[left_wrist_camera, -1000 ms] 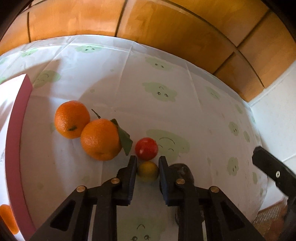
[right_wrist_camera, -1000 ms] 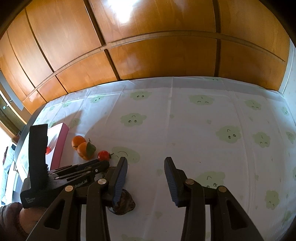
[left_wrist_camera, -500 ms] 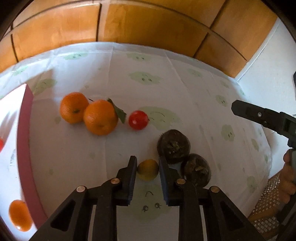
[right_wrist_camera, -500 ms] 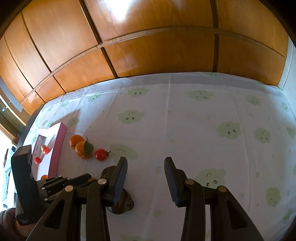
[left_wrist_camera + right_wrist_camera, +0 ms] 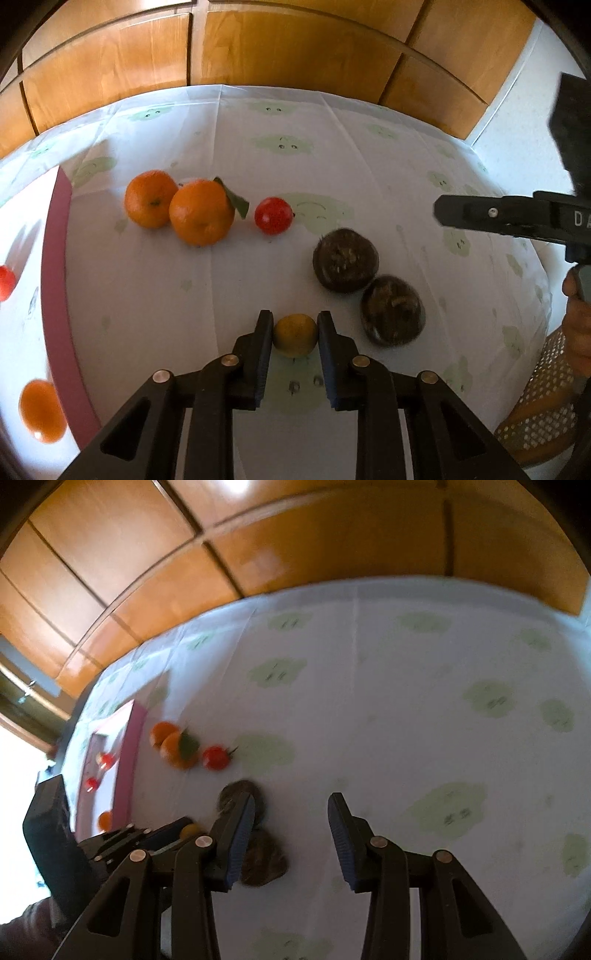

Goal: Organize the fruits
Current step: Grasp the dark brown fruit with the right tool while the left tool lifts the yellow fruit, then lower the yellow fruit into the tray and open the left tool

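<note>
My left gripper is shut on a small yellow fruit and holds it above the tablecloth. Ahead of it lie two oranges, one with a leaf, a red tomato and two dark brown round fruits. A pink-rimmed tray at the left holds a red fruit and an orange one. My right gripper is open and empty, above the cloth, with the brown fruits beside its left finger. The left gripper with the yellow fruit shows at its lower left.
A white tablecloth with green cloud faces covers the table. Wooden panelled wall runs behind it. The right gripper's body reaches in at the right of the left wrist view. The table's right edge drops to a patterned floor.
My left gripper has lifted and drawn back with the yellow fruit, bringing both brown fruits and the tray into view. The right gripper has tilted and shifted left; its view is blurred.
</note>
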Demonstrator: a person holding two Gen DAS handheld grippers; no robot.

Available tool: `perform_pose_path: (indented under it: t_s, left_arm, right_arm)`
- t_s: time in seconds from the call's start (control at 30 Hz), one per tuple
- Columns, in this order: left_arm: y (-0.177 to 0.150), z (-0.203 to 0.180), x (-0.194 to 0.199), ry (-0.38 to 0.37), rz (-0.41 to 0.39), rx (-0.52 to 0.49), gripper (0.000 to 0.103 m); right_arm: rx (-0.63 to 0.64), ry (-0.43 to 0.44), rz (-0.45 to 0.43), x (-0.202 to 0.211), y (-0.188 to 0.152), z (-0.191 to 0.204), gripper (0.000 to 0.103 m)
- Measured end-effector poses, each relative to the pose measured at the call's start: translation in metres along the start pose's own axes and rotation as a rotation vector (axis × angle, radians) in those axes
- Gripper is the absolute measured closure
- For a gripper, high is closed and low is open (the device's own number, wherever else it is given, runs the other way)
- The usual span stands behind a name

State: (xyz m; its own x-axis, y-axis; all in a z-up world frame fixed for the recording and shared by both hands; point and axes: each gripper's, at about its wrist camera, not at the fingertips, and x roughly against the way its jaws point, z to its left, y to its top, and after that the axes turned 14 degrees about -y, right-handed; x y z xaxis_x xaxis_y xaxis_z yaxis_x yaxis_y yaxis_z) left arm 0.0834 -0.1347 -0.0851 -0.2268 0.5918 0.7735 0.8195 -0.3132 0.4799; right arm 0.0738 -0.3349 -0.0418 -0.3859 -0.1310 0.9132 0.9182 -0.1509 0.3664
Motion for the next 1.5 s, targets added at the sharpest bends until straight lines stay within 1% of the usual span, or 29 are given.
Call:
perform_pose_path:
  t_s: [0.03, 0.13, 0.2, 0.27, 0.37, 0.4, 0.53, 0.6, 0.73, 0.8, 0.87, 0.9, 0.93, 1.03, 1.13, 1.27, 1.3, 1.5]
  left_arm:
    - [0.0, -0.001, 0.0, 0.004, 0.0, -0.006, 0.078]
    - [-0.004, -0.002, 0.0, 0.01, -0.004, -0.012, 0.078]
    - [-0.004, -0.002, 0.002, 0.008, -0.002, -0.011, 0.079]
    - [-0.005, -0.002, 0.005, 0.011, -0.005, -0.005, 0.079]
    - [-0.009, -0.003, 0.012, 0.015, -0.021, -0.013, 0.079]
    - [-0.009, -0.003, 0.015, 0.012, -0.029, -0.015, 0.079]
    - [-0.01, -0.007, 0.037, 0.007, -0.08, -0.032, 0.079]
    - [-0.01, -0.007, 0.049, 0.003, -0.108, -0.033, 0.079]
    - [-0.012, 0.0, 0.08, -0.007, -0.17, -0.009, 0.079]
    - [-0.014, 0.007, 0.095, 0.003, -0.2, 0.004, 0.079]
    - [-0.017, 0.02, 0.112, 0.027, -0.232, 0.026, 0.079]
    - [-0.017, 0.025, 0.118, 0.045, -0.243, 0.031, 0.079]
    - [-0.019, 0.032, 0.125, 0.076, -0.261, 0.037, 0.079]
    - [-0.026, 0.054, 0.148, 0.169, -0.307, 0.071, 0.079]
    - [-0.031, 0.075, 0.164, 0.228, -0.337, 0.121, 0.079]
    - [-0.039, 0.096, 0.178, 0.279, -0.365, 0.171, 0.079]
    - [-0.04, 0.1, 0.181, 0.287, -0.367, 0.179, 0.079]
    - [-0.046, 0.11, 0.183, 0.31, -0.372, 0.206, 0.079]
  right_arm:
    - [0.014, 0.01, 0.012, -0.002, -0.001, 0.003, 0.061]
    - [0.073, 0.001, 0.02, -0.005, -0.006, 0.015, 0.06]
    - [0.09, 0.007, 0.042, -0.009, -0.008, 0.019, 0.054]
    - [0.107, 0.005, 0.049, -0.012, -0.01, 0.022, 0.052]
    - [0.146, 0.015, 0.075, -0.016, -0.013, 0.029, 0.043]
    - [0.175, 0.013, 0.085, -0.018, -0.015, 0.034, 0.041]
    - [0.252, -0.01, 0.106, -0.026, -0.022, 0.048, 0.041]
    - [0.279, -0.05, 0.095, -0.029, -0.024, 0.053, 0.041]
    - [0.313, -0.096, 0.084, -0.035, -0.027, 0.058, 0.041]
    - [0.332, -0.12, 0.08, -0.038, -0.028, 0.061, 0.041]
    - [0.36, -0.154, 0.064, -0.043, -0.029, 0.064, 0.041]
    - [0.382, -0.179, 0.053, -0.045, -0.03, 0.067, 0.044]
    - [0.396, -0.195, 0.045, -0.046, -0.031, 0.069, 0.05]
    - [0.422, -0.234, 0.02, -0.05, -0.035, 0.076, 0.051]
    - [0.411, -0.231, 0.02, -0.052, -0.034, 0.076, 0.051]
    - [0.405, -0.23, 0.02, -0.054, -0.034, 0.076, 0.05]
    - [0.406, -0.23, 0.017, -0.051, -0.038, 0.075, 0.05]
    - [0.396, -0.219, 0.004, -0.051, -0.043, 0.069, 0.05]
